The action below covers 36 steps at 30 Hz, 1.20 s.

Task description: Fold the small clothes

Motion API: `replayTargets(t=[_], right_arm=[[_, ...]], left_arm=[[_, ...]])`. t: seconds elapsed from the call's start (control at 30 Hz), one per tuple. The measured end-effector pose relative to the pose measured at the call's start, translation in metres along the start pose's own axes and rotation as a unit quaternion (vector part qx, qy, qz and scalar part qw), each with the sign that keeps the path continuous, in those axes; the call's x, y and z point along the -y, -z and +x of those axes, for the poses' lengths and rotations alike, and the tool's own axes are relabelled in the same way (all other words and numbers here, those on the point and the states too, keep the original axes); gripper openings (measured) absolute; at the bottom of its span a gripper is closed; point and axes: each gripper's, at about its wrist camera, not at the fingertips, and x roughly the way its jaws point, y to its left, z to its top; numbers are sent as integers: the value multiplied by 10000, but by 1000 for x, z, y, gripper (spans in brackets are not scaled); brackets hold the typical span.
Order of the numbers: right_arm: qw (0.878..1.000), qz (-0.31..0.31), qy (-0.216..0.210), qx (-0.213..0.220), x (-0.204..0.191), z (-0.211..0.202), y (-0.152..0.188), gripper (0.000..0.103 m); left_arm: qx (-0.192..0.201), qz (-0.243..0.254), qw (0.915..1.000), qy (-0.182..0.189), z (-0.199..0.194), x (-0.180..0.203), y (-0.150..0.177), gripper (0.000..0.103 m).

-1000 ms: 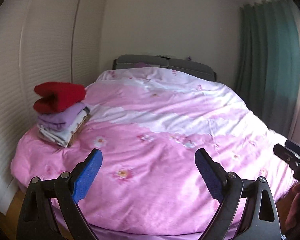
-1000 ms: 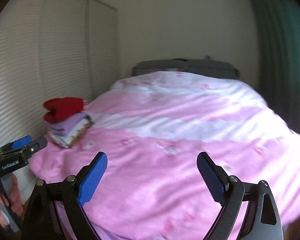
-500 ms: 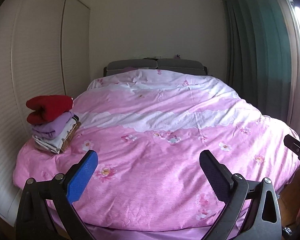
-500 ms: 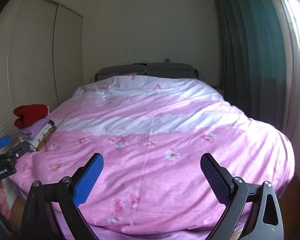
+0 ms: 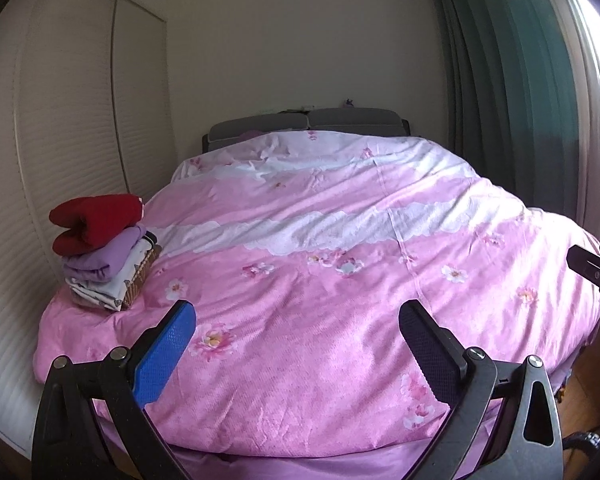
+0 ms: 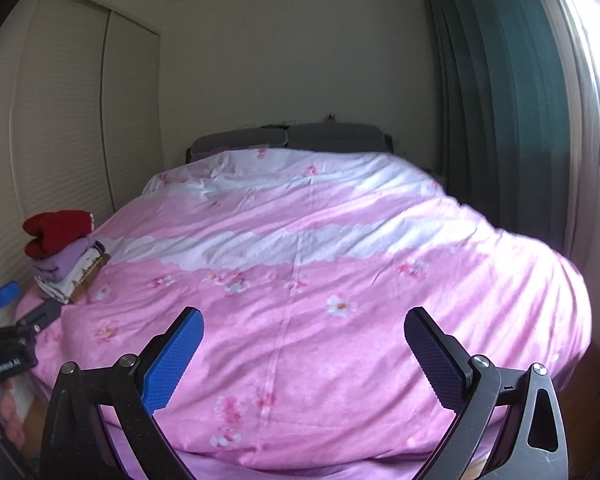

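Where duvet [image 5: 340, 280] meets wall, folded clothes stack [image 5: 104, 256], red piece topmost.

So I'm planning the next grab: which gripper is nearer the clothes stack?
Left. The left gripper has the stack just up-left of it; the right gripper, jaws opening, is farther right.

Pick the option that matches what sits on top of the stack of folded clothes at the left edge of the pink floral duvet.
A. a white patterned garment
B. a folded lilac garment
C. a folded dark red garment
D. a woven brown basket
C: the folded dark red garment crowns the stack of folded clothes, with a lilac piece under it and white patterned fabric below, on the pink floral duvet.
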Motion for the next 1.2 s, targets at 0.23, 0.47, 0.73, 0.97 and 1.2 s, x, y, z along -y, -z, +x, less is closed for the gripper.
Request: replayTargets(t=[0.23,0.47,0.73,0.97,1.2], right_arm=[[9999,-153,-42,-37,-9,3,4,102],[9999,-108,-84,-76,-7,5,5,102],[9999,-29,-73,-73,-4,5,4,102],[9999,-33,-76,-65,-5,3,4,102],[9999,20,-89,-72,-4,3,2,102]], left_arm=[[-10,20,10000,-23,1,0,0,103],[-77,-67,9999,52,4,-2,1,103],[-94,-102,9999,85,3,0,1,103],[-79,-110,9999,98,2,-2,0,103],[-95,-132,9998,110,1,-2,-1,103]])
